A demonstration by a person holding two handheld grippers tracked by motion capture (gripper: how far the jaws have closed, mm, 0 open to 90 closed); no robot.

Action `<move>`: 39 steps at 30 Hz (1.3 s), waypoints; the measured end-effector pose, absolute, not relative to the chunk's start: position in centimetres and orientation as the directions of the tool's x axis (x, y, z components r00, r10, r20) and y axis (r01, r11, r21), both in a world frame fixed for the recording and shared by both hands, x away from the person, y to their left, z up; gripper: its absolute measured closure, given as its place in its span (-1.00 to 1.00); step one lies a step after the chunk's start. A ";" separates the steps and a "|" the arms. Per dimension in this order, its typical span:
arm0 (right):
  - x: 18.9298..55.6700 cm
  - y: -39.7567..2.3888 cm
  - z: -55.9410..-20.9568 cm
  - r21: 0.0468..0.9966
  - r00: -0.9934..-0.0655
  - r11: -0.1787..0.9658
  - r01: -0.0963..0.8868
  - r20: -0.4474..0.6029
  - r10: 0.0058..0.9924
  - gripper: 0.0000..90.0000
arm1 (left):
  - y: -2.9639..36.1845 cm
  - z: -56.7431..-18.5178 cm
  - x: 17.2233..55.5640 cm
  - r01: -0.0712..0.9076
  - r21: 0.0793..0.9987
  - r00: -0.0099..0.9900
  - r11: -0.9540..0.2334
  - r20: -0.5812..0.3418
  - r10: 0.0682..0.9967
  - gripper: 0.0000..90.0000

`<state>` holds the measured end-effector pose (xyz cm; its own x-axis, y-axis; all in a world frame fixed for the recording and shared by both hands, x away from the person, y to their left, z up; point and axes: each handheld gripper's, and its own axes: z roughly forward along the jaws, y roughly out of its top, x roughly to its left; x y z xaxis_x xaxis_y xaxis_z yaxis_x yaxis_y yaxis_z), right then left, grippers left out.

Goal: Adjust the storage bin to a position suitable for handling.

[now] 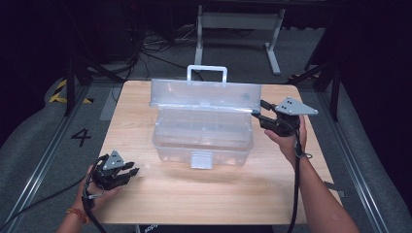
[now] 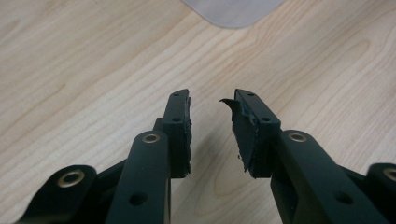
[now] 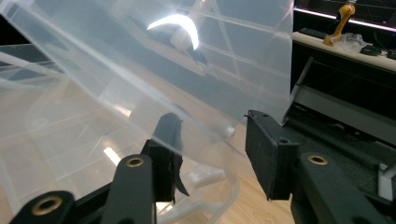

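Right gripper view looks along the right gripper (image 3: 212,140), whose black jaws stand partly apart with the corner edge of the clear plastic hinged lid (image 3: 154,79) between them: the left jaw lies behind the clear sheet and the right jaw stands just clear of its edge, so the pads are not seen pressing on it. In the high view this right gripper (image 1: 263,112) meets the right end of the lid (image 1: 204,92), which stands raised and leaning back over the clear rectangular plastic storage box (image 1: 201,138). The box sits at the middle of the light wooden table (image 1: 194,194), its long axis running left to right, its grey front latch (image 1: 201,160) facing the person and its pale carry handle (image 1: 207,73) sticking up at the far side; nothing can be made out inside it. The left gripper (image 1: 130,171) hovers low over the table's near left corner, well apart from the box, its jaws narrowly open on nothing, pointing toward the box
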<state>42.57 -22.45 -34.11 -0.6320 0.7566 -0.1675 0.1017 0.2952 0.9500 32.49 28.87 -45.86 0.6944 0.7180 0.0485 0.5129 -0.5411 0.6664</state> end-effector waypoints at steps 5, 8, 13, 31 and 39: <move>42.9 -22.4 -33.8 0.955 -0.622 0.281 0.098 -0.162 0.766 0.27 | 29.0 -46.4 32.2 0.514 0.656 0.705 -0.552 0.044 0.708 0.47; 43.4 -22.4 -33.4 0.959 -0.614 0.265 0.102 -0.149 0.775 0.29 | 28.9 -47.0 32.0 0.532 0.645 0.706 -0.548 0.019 0.708 0.45; 43.8 -22.3 -33.0 0.963 -0.605 0.252 0.100 -0.142 0.784 0.31 | 28.9 -47.1 32.1 0.528 0.657 0.712 -0.539 0.003 0.702 0.42; 45.7 -22.1 -31.9 0.964 -0.571 0.250 0.095 -0.153 0.806 0.42 | 29.1 -48.0 31.9 0.514 0.709 0.689 -0.483 -0.005 0.725 -0.11; 46.6 -21.9 -31.4 0.964 -0.560 0.241 0.110 -0.140 0.816 0.43 | 29.0 -48.0 31.9 0.528 0.702 0.678 -0.478 -0.009 0.735 -0.19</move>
